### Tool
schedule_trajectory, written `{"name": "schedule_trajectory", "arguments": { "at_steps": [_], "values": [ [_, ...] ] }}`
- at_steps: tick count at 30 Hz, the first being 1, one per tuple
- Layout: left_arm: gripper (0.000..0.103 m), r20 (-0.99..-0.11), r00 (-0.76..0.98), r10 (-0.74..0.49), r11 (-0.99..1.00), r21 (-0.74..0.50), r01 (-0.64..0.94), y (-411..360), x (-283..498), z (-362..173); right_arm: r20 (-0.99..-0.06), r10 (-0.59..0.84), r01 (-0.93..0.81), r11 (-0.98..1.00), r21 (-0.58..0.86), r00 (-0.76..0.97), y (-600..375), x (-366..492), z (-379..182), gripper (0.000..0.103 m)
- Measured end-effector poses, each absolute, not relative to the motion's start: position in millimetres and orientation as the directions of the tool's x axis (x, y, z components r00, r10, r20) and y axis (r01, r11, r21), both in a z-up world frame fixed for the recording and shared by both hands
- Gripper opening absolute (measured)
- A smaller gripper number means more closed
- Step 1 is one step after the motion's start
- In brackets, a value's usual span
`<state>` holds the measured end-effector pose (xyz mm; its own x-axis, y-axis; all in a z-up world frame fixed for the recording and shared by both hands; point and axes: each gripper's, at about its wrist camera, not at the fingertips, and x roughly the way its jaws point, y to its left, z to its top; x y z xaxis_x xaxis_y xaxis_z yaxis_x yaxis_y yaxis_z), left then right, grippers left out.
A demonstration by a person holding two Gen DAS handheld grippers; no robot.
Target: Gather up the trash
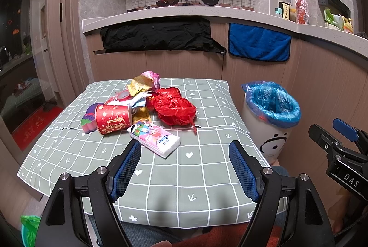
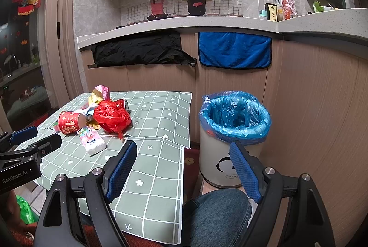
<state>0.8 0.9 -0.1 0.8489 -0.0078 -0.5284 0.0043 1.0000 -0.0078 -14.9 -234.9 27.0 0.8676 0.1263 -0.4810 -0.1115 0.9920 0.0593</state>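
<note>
Both grippers, left gripper (image 1: 185, 168) and right gripper (image 2: 184, 168), gape wide and empty at the near table edge. Trash pile (image 1: 142, 106) lies far-left; bin (image 2: 234, 118) stands right. Light wrappers may slip out mid-carry.

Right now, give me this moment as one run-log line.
left hand-held gripper: open, empty | right hand-held gripper: open, empty | crumpled red plastic bag: on table | blue-lined white bin: beside table | nothing picked yet
</note>
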Motion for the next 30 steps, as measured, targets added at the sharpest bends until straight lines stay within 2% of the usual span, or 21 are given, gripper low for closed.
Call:
{"name": "schedule_trajectory", "arguments": {
  "at_steps": [30],
  "values": [
    [0.078,-0.529,0.848,-0.01,1.0,-0.01,0.006,-1.4,1.7,-1.5,-0.485,0.121,-0.108,0.993,0.055,0.866,-234.4,-13.3,26.4,0.08]
  ]
}}
